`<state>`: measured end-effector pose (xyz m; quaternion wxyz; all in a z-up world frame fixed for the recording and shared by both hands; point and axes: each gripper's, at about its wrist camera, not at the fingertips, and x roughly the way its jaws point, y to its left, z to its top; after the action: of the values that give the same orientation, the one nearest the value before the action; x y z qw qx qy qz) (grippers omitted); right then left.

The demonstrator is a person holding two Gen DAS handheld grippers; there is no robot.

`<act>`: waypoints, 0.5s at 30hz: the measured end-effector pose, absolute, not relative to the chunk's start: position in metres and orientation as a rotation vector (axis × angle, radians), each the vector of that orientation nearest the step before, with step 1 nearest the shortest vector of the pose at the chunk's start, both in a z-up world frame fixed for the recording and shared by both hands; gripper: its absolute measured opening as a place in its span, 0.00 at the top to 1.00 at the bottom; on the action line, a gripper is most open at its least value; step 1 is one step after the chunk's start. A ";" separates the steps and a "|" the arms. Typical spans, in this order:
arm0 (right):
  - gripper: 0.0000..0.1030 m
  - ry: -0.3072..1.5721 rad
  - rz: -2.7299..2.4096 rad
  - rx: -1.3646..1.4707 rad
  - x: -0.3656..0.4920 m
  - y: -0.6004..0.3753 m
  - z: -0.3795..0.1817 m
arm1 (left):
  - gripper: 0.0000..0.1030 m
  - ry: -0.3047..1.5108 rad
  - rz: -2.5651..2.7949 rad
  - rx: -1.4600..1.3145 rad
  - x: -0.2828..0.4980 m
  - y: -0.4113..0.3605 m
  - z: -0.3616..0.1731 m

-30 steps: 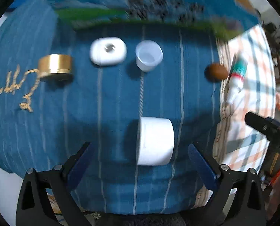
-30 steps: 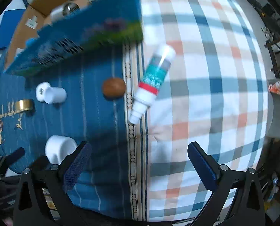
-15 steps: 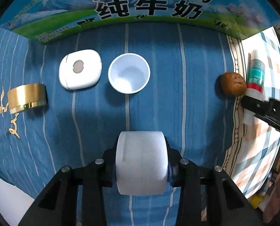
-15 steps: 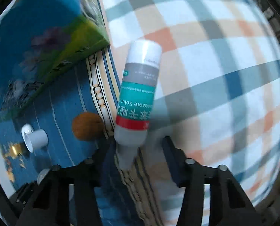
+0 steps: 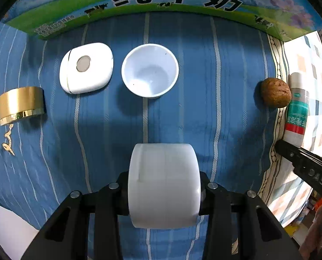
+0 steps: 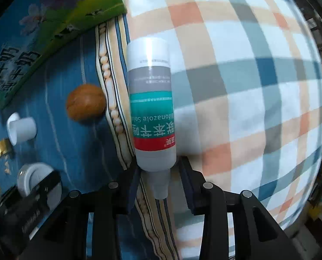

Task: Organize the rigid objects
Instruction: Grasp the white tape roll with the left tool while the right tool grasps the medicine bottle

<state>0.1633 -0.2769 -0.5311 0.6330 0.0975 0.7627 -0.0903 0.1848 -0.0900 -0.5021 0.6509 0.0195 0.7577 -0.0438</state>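
My left gripper point(image 5: 163, 186) is shut on a white cylinder jar point(image 5: 163, 184) that lies on its side on the blue striped cloth. Beyond it stand a white cup point(image 5: 150, 70), a white rounded case point(image 5: 86, 67), a gold lid point(image 5: 20, 105) at the left and a walnut point(image 5: 275, 92) at the right. My right gripper point(image 6: 159, 186) is closed around the nozzle end of a white bottle with a teal and red label point(image 6: 151, 112), which lies along the cloth seam. The walnut point(image 6: 85, 105) lies just left of the bottle.
A blue and green milk carton box point(image 5: 161, 2) stands along the far edge and also shows in the right wrist view point(image 6: 52, 21). A plaid cloth point(image 6: 247, 86) covers the right side. The right gripper's finger point(image 5: 306, 166) shows at the right of the left wrist view.
Both grippers closed: the left onto the white jar, the right onto the bottle's nozzle end. Both moved forward, closer to the objects and box.
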 end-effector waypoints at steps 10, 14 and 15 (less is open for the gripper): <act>0.70 1.697 -0.125 0.201 0.141 -0.261 -0.515 | 0.65 1.646 -0.117 0.040 0.171 -0.096 -0.465; 0.74 1.668 -0.071 0.190 0.122 -0.253 -0.497 | 0.65 1.607 -0.143 0.030 0.166 -0.106 -0.445; 0.79 1.663 -0.056 0.192 0.118 -0.252 -0.492 | 0.65 1.601 -0.144 0.029 0.165 -0.108 -0.442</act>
<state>0.1181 -0.2518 -0.4923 0.6695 0.0853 0.7375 -0.0248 0.1650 -0.1079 -0.4419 0.6939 0.0129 0.7170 -0.0643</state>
